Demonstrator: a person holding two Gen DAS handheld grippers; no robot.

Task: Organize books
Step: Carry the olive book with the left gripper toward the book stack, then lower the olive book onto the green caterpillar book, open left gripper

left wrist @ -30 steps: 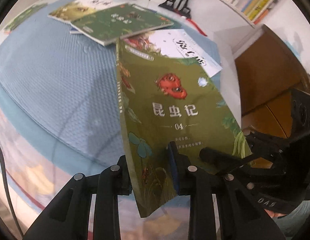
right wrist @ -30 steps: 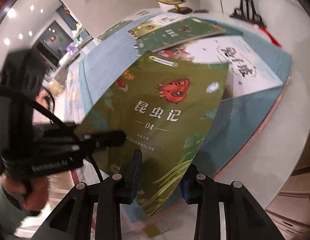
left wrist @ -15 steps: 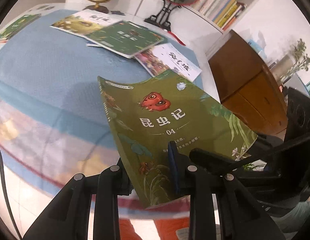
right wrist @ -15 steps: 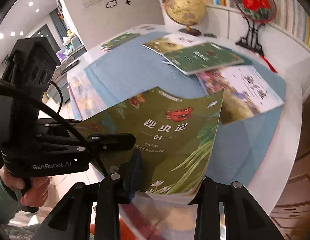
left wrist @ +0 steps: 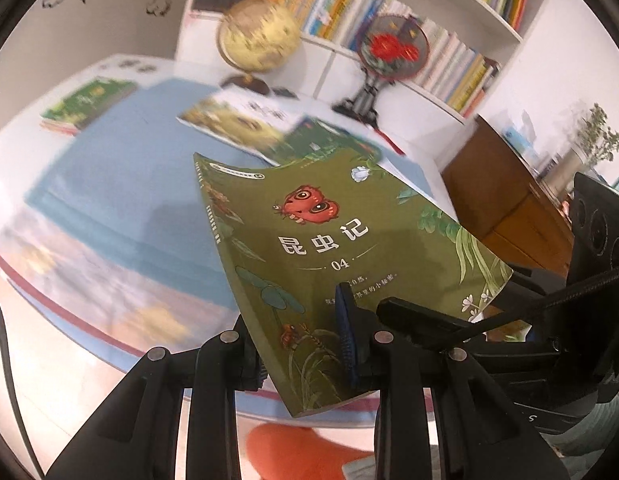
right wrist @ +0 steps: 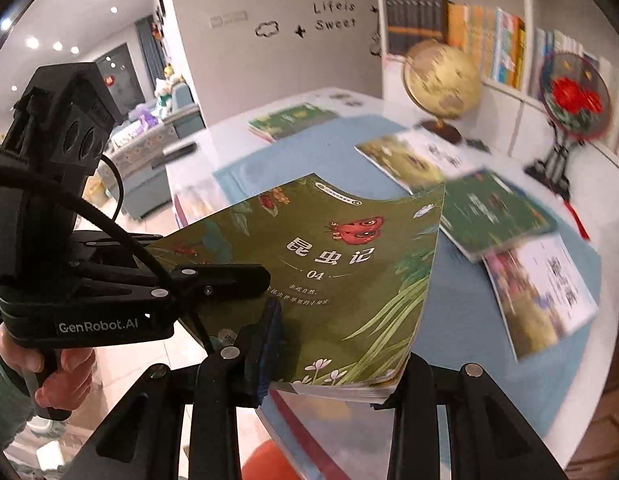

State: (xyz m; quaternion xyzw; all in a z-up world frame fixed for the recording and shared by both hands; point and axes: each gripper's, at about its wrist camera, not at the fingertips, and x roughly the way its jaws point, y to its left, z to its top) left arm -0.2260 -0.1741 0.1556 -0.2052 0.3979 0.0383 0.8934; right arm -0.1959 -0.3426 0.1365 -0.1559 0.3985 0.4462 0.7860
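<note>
Book with green cover (left wrist: 341,248), held clear of the bench (right wrist: 605,360) by both grippers at once, its near edge toward the cameras and its far edge tipped up and slightly bowed. Left gripper (left wrist: 301,344): fingers pinching the cover near the lower spine-side corner, one blue pad on the printed face, the other hidden beneath. Right gripper (right wrist: 333,356): fingers pinching the opposite lower corner, where the page block fans out at the open edge; in the right wrist view the left gripper's black body crosses the cover's left margin, with a hand (right wrist: 57,376) around its grip.

On the blue mat (left wrist: 121,168) lie several other books: a white-and-yellow one (right wrist: 413,156), a dark green one (right wrist: 493,212) overlapping it, and a white picture book (right wrist: 545,292) nearest the bench edge. A small stack (right wrist: 293,120) sits at the far side, well apart. A globe (right wrist: 441,76) and an ornamental fan on a stand (right wrist: 573,96) stand by the bookshelf (left wrist: 449,52).

Probable risks: both grips sit on the near edge only, so the unsupported far half may sag or curl further; uneven motion of the two hands could twist or crease the cover, or pull one corner free. Loose pages at the right corner may slip from the pinch. A low carry toward the shelf could strike the globe or fan.
</note>
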